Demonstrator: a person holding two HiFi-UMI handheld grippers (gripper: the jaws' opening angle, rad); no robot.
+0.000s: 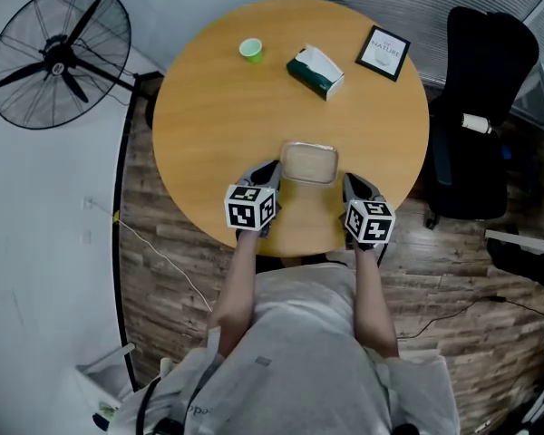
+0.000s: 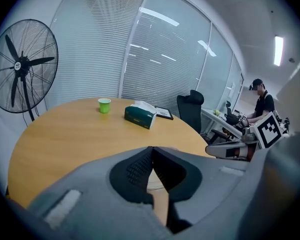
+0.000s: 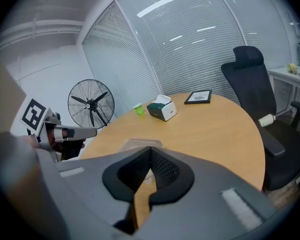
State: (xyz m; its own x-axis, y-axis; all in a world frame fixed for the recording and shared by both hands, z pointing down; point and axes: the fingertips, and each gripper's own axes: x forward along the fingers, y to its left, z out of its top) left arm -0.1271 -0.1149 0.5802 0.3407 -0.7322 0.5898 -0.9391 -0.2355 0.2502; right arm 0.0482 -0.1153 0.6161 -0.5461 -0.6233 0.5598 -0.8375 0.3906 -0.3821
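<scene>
My left tool [image 2: 152, 149] has its jaws pressed together with nothing between them, and my right tool [image 3: 150, 149] is the same, tips meeting and empty. Both rest low at the near edge of the round tabletop [image 1: 208, 116]. The clear lidded container [image 1: 309, 163] sits between them, just beside each. Farther across I see a tissue box [image 1: 315, 72], a green cup [image 1: 250, 50] and a framed picture [image 1: 383, 53].
</scene>
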